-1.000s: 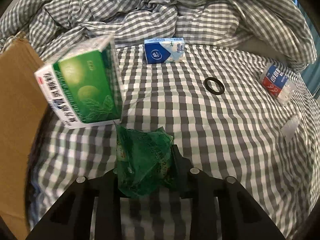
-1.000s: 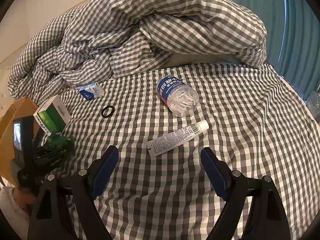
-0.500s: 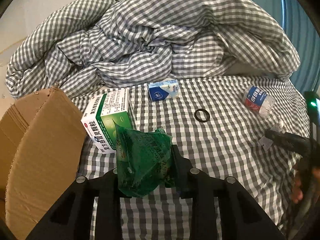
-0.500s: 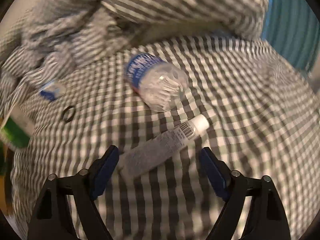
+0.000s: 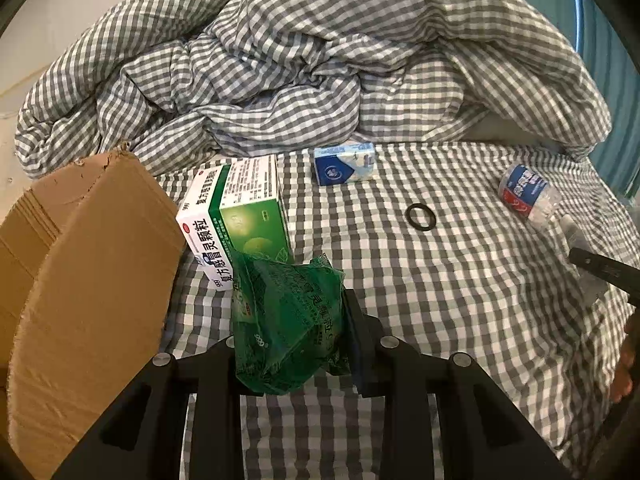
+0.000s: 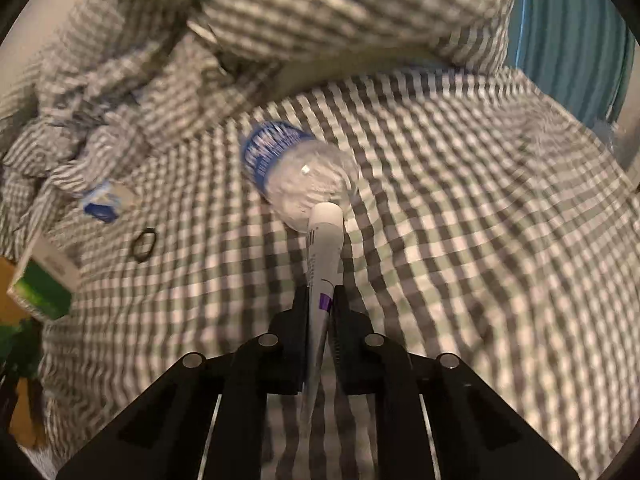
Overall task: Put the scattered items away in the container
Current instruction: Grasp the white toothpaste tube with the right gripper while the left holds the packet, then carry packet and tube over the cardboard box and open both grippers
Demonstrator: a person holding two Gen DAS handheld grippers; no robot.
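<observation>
Half a second ago my right gripper (image 6: 320, 312) stood open over one white tube (image 6: 325, 248); now its jaws clamp it. My left gripper (image 5: 296, 320) pinches one green packet (image 5: 286, 320) beside one cardboard box (image 5: 92, 280). On the bed (image 5: 460, 300): one medicine box (image 5: 236, 216), one bottle (image 5: 528, 196).
</observation>
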